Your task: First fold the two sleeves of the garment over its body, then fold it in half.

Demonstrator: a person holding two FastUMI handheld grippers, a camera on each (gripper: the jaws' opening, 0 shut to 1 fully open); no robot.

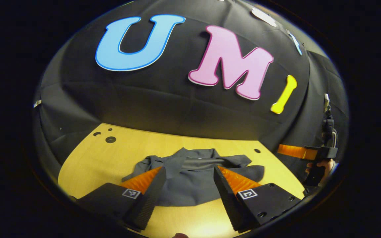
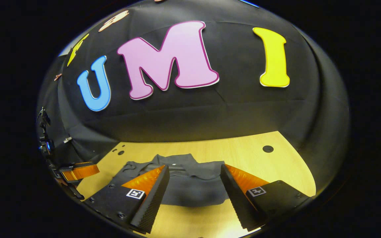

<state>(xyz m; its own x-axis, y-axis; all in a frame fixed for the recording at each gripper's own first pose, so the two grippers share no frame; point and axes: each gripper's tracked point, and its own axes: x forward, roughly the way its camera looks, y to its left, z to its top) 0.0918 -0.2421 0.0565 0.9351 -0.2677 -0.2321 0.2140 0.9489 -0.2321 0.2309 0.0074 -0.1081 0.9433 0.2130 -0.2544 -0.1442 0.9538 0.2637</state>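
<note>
A dark grey garment [image 1: 190, 178] lies on the light wooden table [image 1: 111, 158], collar toward the back wall, its sleeves bunched against the body at both sides. My left gripper [image 1: 189, 175] hovers open above its near part, nothing between the fingers. In the right gripper view the same garment [image 2: 193, 188] lies ahead, and my right gripper [image 2: 193, 177] stands open over its near hem, holding nothing. The right gripper [image 1: 296, 151] and the hand that holds it appear at the far right of the left gripper view. The left gripper [image 2: 79, 172] shows at the left edge of the right gripper view.
The table [image 2: 243, 155] has round holes near its back corners [image 1: 110, 139] [image 2: 268, 148]. Black cloth walls close the booth behind and at the sides. Bare wood lies in front of the garment and to its left and right.
</note>
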